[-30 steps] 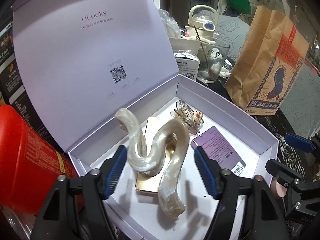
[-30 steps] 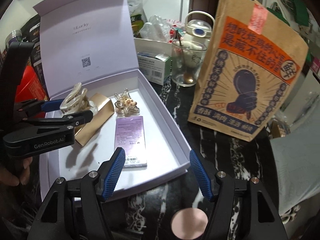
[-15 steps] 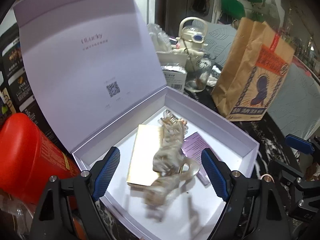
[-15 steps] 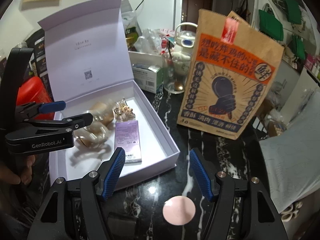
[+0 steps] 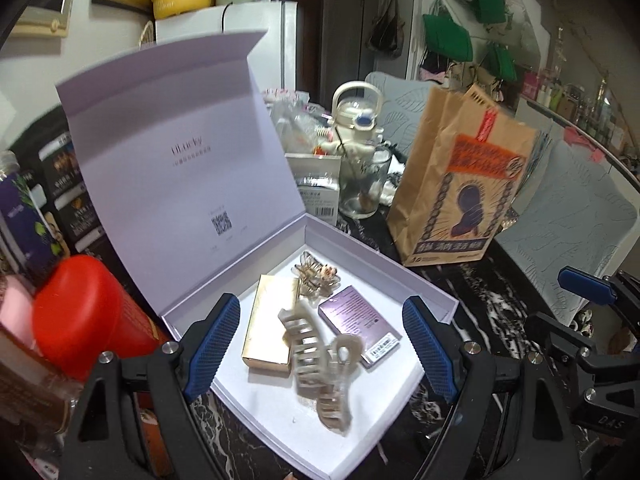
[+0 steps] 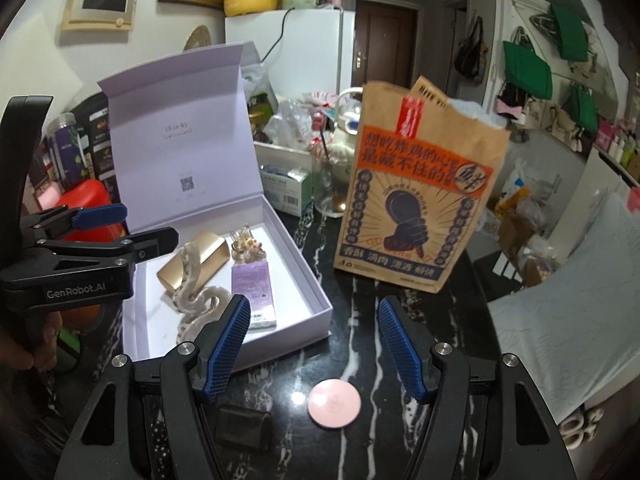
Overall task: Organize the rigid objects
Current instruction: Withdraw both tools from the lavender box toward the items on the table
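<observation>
Left claw [image 5: 322, 350] released above box's [image 5: 430, 294] near edge, pearly hair clip [image 5: 320, 364] lying inside, right claw [image 6: 314, 350] released over table [image 6: 360, 320].

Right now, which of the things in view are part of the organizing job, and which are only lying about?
Part of the job:
- open white box
- pearly hair claw, lying in the box
- gold box
- small gold clip
- purple card
- pink disc, on the table outside the box (likely)

Lying about:
- brown paper bag
- glass cup
- red container
- kettle
</observation>
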Action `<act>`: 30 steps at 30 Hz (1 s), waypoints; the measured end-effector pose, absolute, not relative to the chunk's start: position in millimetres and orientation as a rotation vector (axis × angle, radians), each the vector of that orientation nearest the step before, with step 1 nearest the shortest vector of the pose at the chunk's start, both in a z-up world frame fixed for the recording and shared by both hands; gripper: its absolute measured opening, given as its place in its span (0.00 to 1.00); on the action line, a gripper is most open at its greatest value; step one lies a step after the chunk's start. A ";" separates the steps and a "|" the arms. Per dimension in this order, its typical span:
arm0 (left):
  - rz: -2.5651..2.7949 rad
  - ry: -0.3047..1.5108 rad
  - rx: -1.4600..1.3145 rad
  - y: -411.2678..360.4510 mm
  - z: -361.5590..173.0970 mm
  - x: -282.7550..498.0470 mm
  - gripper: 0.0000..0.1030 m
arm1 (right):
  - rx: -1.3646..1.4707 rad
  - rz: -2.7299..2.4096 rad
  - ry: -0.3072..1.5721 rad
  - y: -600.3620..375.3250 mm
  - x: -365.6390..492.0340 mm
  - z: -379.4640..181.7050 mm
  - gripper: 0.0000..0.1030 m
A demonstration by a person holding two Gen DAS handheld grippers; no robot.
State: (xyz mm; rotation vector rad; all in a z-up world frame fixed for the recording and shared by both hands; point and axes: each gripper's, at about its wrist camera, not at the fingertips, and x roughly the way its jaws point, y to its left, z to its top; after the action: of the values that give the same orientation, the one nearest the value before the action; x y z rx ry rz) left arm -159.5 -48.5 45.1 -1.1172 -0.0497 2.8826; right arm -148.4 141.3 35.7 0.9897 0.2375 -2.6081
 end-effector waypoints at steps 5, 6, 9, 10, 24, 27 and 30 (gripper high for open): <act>2.905 -0.041 -1.055 -42.5 64.3 -141.0 0.81 | 0.919 -2.628 0.239 148.4 -129.7 53.2 0.69; 2.911 -0.032 -1.039 -41.0 67.8 -137.2 0.81 | 0.906 -2.632 0.240 149.9 -125.3 57.1 0.69; 2.924 0.001 -1.011 -36.1 77.9 -126.8 0.81 | 0.882 -2.639 0.238 152.9 -116.9 64.4 0.73; 2.923 0.006 -1.007 -34.6 80.1 -124.5 0.81 | 0.872 -2.642 0.238 154.0 -113.3 67.2 0.75; 2.878 -0.010 -1.005 -22.6 94.1 -84.8 0.81 | 0.803 -2.661 0.233 165.7 -74.0 87.2 0.83; 2.875 -0.006 -1.004 -20.0 95.2 -77.0 0.81 | 0.804 -2.663 0.217 169.3 -66.4 87.5 0.83; 2.866 -0.008 -1.009 -18.0 94.7 -69.0 0.81 | 0.806 -2.663 0.208 172.1 -59.4 87.6 0.84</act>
State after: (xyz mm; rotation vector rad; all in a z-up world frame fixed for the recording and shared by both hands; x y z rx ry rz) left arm -69.0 -18.0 94.7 -1.0087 -0.0084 2.8664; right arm -59.4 172.1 87.6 0.8065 0.2080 -2.6632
